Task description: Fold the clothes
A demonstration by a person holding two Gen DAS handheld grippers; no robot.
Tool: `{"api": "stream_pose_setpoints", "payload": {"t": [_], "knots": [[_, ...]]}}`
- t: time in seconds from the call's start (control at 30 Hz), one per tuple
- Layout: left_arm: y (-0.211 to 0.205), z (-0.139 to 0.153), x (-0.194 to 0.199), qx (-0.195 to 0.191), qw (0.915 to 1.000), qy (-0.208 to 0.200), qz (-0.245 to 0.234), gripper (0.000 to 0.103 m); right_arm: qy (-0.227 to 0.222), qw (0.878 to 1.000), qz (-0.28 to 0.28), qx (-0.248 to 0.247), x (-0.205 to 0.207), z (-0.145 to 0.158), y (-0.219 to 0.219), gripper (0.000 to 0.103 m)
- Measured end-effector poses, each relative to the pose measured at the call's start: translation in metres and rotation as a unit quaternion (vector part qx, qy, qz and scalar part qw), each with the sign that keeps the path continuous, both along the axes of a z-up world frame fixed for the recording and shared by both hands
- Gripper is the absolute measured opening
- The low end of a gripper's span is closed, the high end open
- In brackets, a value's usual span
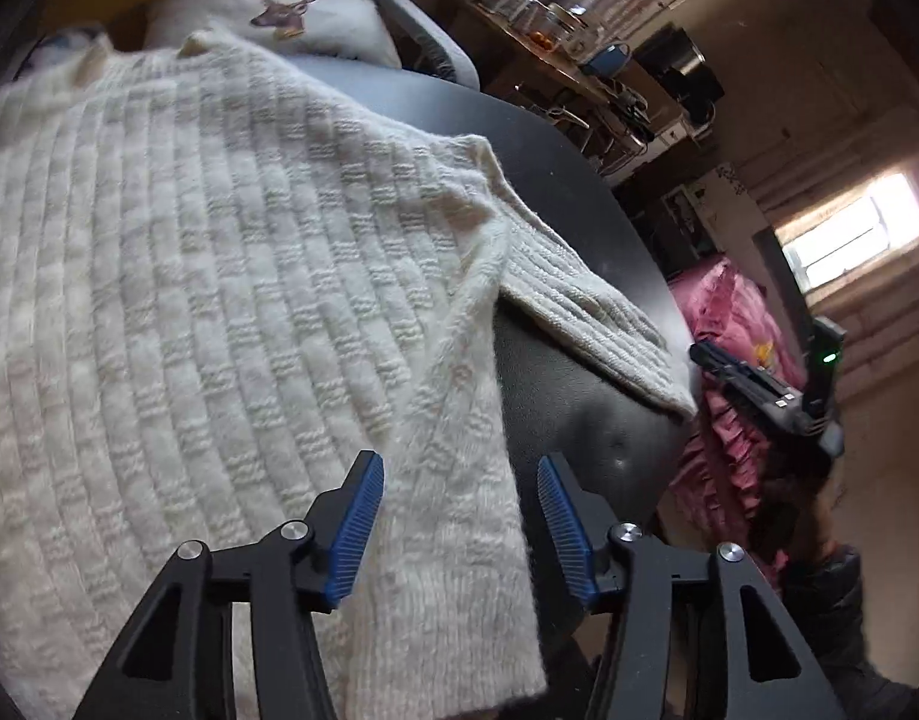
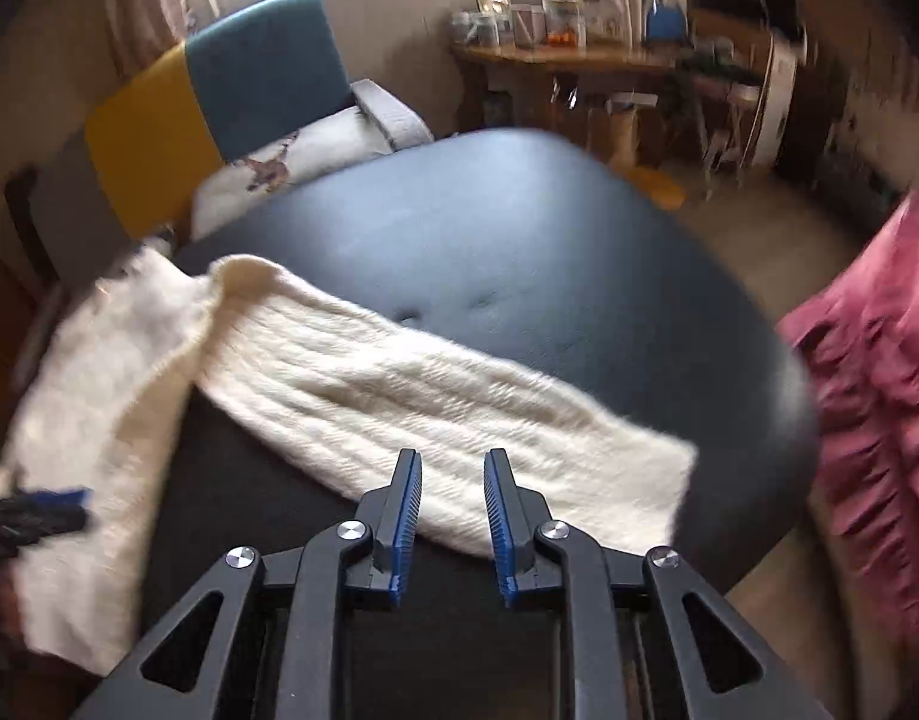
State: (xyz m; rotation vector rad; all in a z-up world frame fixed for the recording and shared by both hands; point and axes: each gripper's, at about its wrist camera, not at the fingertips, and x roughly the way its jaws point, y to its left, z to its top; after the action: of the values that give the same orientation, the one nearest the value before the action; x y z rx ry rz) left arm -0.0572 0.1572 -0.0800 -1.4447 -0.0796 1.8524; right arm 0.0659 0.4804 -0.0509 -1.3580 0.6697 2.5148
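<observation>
A cream knitted sweater lies spread on a round black padded table. One sleeve reaches out sideways across the black top. My left gripper hovers over the sweater's side edge near the hem. Its jaws stand wide open and its blue pads hold nothing. In the right wrist view the sleeve lies flat across the table, with the sweater's body at the left. My right gripper is just above the sleeve near its cuff, jaws a little apart and gripping nothing.
A pink ruffled cloth hangs beside the table's right edge. A chair with a yellow and teal back and a deer-print cushion stands behind the table. A wooden side table with jars is farther back.
</observation>
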Motion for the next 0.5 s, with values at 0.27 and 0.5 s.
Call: {"api": "stream_pose_setpoints", "payload": {"t": [0.27, 0.5], "knots": [[0.023, -0.022, 0.020, -0.080, 0.9920, 0.057, -0.079, 0.009, -0.067, 0.998, -0.017, -0.015, -0.037, -0.056, 0.014, 0.017], [-0.004, -0.018, 0.041, -0.069, 0.9908, 0.041, -0.109, 0.008, -0.065, 0.996, -0.058, 0.020, -0.052, -0.053, 0.041, 0.021]]}}
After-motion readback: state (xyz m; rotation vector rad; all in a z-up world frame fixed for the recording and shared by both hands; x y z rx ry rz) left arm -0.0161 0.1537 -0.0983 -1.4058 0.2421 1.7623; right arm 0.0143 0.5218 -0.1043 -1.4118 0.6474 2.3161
